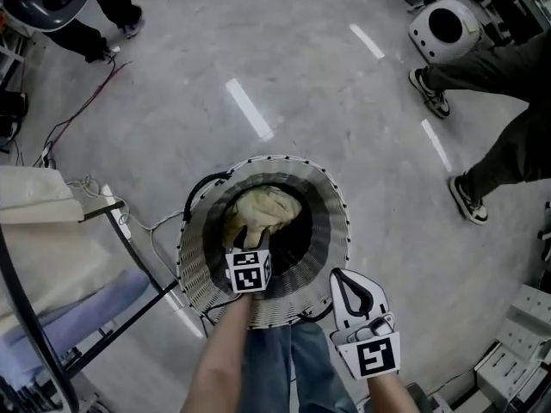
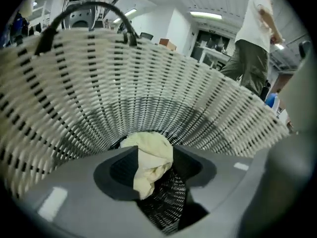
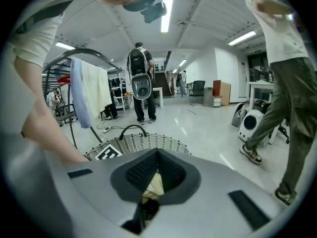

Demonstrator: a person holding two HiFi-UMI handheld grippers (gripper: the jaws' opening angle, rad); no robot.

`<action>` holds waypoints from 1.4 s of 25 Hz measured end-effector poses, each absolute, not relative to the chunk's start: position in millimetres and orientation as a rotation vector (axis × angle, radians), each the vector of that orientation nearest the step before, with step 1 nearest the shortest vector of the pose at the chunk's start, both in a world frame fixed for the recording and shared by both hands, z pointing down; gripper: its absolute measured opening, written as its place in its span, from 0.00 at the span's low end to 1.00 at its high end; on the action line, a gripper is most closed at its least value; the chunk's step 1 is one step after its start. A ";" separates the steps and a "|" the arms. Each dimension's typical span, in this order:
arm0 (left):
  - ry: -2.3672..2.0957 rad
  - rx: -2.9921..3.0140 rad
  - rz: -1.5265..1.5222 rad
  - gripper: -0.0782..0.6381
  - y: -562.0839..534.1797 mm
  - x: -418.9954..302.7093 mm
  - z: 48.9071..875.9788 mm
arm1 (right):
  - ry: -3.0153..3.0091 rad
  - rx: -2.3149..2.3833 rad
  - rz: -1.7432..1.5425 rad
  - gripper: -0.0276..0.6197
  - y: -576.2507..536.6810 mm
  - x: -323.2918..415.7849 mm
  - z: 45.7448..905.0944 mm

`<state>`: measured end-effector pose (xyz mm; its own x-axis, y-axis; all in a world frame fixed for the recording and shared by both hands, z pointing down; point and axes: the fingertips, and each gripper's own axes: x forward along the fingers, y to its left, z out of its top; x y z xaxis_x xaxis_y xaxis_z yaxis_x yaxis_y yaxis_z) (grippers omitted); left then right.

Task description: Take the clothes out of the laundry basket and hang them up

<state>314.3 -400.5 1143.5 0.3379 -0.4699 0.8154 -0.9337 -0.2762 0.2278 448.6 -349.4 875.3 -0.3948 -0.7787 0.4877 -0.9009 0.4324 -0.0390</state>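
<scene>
Left gripper (image 2: 156, 168): my jaws stand half apart, empty, pointing down into the basket (image 1: 334, 209).
Cloth (image 1: 263, 206): a pale crumpled bundle at the basket's bottom, just past my jaws.
Handling: I judge it soft, light and floppy; pinch a raised top fold.
Right gripper (image 1: 347, 284): my jaws are together, empty, near the basket's right rim.

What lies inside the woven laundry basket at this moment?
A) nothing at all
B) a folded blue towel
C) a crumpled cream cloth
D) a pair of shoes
C: a crumpled cream cloth sits at the bottom of the basket, as both the head view and the left gripper view show.
</scene>
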 end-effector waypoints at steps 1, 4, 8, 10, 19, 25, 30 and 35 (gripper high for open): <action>-1.233 1.867 0.840 0.42 -402.2 311.9 1157.7 | -2.285 1.435 0.424 0.05 -350.0 450.6 883.3; -1.243 1.809 0.907 0.42 -403.2 302.6 1198.5 | -2.268 1.460 0.425 0.05 -356.0 456.5 902.9; -1.226 1.791 1.008 0.42 -395.7 296.8 1240.0 | -2.257 1.480 0.386 0.05 -370.4 461.4 917.3; -1.233 1.775 1.045 0.35 -393.7 294.2 1251.5 | -2.248 1.488 0.367 0.05 -378.6 464.6 921.7; -1.269 1.696 1.034 0.12 -384.5 284.5 1258.6 | -2.233 1.518 0.366 0.05 -392.3 472.1 927.1; -1.204 1.689 1.044 0.31 -393.2 291.9 1272.3 | -2.216 1.533 0.406 0.05 -386.4 472.5 926.4; -1.246 1.686 1.018 0.13 -396.0 283.4 1269.2 | -2.208 1.531 0.402 0.05 -381.2 475.5 933.6; -1.212 1.780 0.918 0.12 -393.1 300.5 1209.5 | -2.210 1.539 0.404 0.05 -384.2 473.1 916.5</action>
<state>300.5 -393.1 1209.5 0.2840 -0.3864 0.8775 -0.9493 -0.2416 0.2009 473.1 -384.2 916.5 -0.3024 -0.8175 0.4901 -0.9380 0.3467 -0.0005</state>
